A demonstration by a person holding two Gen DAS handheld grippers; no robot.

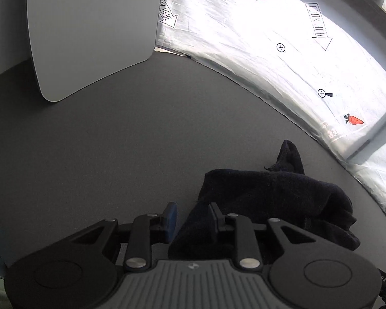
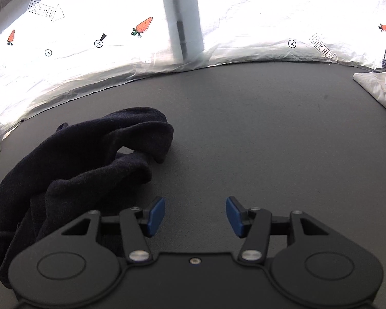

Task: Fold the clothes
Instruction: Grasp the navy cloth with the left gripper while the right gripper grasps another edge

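A dark navy garment (image 1: 270, 195) lies crumpled on the grey table (image 1: 141, 141). In the left wrist view one fold of it runs between the fingers of my left gripper (image 1: 193, 217). The jaws stand a little apart: the cloth lies against the right finger, and a strip of table shows between it and the blue left pad (image 1: 171, 219). In the right wrist view the same garment (image 2: 77, 159) is heaped at the left. My right gripper (image 2: 195, 215) hovers open over bare table (image 2: 257, 128) just right of the heap, with nothing between its blue pads.
A white sheet printed with carrots and arrows (image 1: 270, 38) (image 2: 64, 64) borders the table's far edge. A pale flat panel (image 1: 90, 33) rests at the far left. A pile of light clothes (image 2: 373, 87) lies at the right edge. A pale post (image 2: 180, 13) stands behind.
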